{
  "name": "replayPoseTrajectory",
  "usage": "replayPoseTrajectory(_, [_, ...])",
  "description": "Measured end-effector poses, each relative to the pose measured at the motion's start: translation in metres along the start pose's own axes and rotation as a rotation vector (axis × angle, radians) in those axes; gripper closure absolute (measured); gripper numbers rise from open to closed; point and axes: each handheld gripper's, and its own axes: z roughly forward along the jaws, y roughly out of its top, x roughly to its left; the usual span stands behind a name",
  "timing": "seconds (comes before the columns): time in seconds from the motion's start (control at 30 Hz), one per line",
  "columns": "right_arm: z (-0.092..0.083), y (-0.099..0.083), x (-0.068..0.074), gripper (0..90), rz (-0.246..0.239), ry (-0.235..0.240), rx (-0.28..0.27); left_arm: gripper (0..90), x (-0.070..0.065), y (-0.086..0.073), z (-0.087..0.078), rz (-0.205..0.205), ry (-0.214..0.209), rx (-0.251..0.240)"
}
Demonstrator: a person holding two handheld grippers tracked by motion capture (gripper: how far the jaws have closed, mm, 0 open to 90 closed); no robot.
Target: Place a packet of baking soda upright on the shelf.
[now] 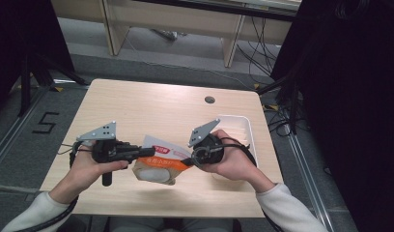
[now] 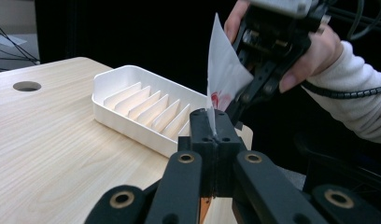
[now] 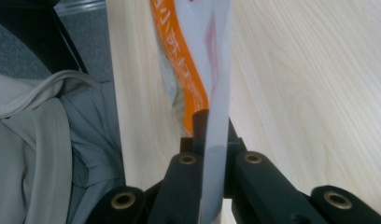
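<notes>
Pale wood surface (image 1: 151,104) under both hands: the left hand-held gripper (image 1: 147,152) pinches one edge of the orange-and-white pouch (image 1: 159,164), the right hand-held gripper (image 1: 189,161) clamps its other edge above the wood, white ridged tray (image 1: 243,126) just right.

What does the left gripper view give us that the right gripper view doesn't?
Left gripper view: the white ribbed plastic tray on the table, the round cable hole in the tabletop, and the right gripper with its hand, clamped on the pouch's upper part.
Right gripper view: the pouch's orange band with white lettering and the person's grey clothing.
Both: the white and orange plastic pouch pinched edge-on between that view's own shut jaws, over the light wooden table.
</notes>
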Motion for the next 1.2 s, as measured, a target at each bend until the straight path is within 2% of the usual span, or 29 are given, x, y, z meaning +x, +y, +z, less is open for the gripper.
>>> replayPoseTrajectory(0.07, [-0.006,0.006,-0.002,90.0,0.005,0.006,0.019,88.5,0.002,-0.001,0.000,0.012,0.006,0.005])
replayPoseTrajectory(0.17, [-0.010,0.012,-0.004,90.0,-0.006,0.007,0.049,87.7,0.003,-0.005,0.002,0.010,0.014,0.016])
replayPoseTrajectory(0.2, [-0.012,0.017,-0.006,90.0,-0.024,0.002,0.074,87.2,0.003,-0.006,0.003,-0.001,0.025,0.020])
replayPoseTrajectory(0.23, [-0.014,0.019,-0.007,90.0,-0.020,-0.006,0.091,86.9,0.005,-0.008,0.005,0.021,0.016,0.026])
replayPoseTrajectory(0.4, [-0.017,0.024,-0.009,90.0,-0.028,-0.012,0.106,83.7,0.006,-0.011,0.006,0.026,0.026,0.032])
replayPoseTrajectory(0.53, [-0.017,0.025,-0.011,90.0,-0.026,-0.023,0.101,73.8,0.007,-0.015,0.003,0.023,0.063,0.024])
replayPoseTrajectory(0.57, [-0.018,0.025,-0.013,90.0,-0.029,-0.026,0.118,60.4,0.010,-0.016,0.001,0.051,0.069,0.033])
replayPoseTrajectory(0.6, [-0.018,0.025,-0.013,90.0,-0.029,-0.026,0.118,60.4,0.010,-0.017,0.000,0.051,0.079,0.030])
replayPoseTrajectory(0.63, [-0.017,0.024,-0.015,90.0,-0.032,-0.037,0.114,48.5,0.010,-0.018,-0.003,0.065,0.107,0.039])
replayPoseTrajectory(0.67, [-0.018,0.024,-0.016,90.0,-0.010,-0.045,0.122,44.6,0.012,-0.021,-0.011,0.086,0.149,0.049])
replayPoseTrajectory(0.7, [-0.018,0.024,-0.016,90.0,-0.010,-0.045,0.122,39.9,0.012,-0.021,-0.011,0.086,0.149,0.049])
replayPoseTrajectory(0.73, [-0.020,0.024,-0.017,90.0,-0.004,-0.049,0.123,39.9,0.012,-0.024,-0.016,0.078,0.177,0.053])
replayPoseTrajectory(0.77, [-0.022,0.024,-0.019,90.0,0.013,-0.047,0.134,35.3,0.013,-0.027,-0.019,0.079,0.190,0.056])
replayPoseTrajectory(0.87, [-0.028,0.023,-0.028,90.0,0.031,-0.071,0.122,28.5,0.016,-0.042,-0.031,0.055,0.242,0.063])
replayPoseTrajectory(0.97, [-0.031,0.023,-0.033,90.0,0.031,-0.066,0.123,27.6,0.016,-0.056,-0.041,0.032,0.302,0.070])
replayPoseTrajectory(1.0, [-0.032,0.022,-0.034,90.0,0.035,-0.074,0.128,27.4,0.017,-0.062,-0.045,0.040,0.322,0.076])
replayPoseTrajectory(1.07, [-0.037,0.021,-0.040,90.0,0.043,-0.080,0.126,27.2,0.016,-0.071,-0.049,0.006,0.358,0.075])
replayPoseTrajectory(1.17, [-0.040,0.021,-0.043,90.0,0.048,-0.081,0.122,26.8,0.016,-0.083,-0.054,-0.005,0.391,0.090])
replayPoseTrajectory(1.2, [-0.042,0.021,-0.044,90.0,0.055,-0.081,0.119,26.3,0.017,-0.086,-0.054,-0.008,0.389,0.089])
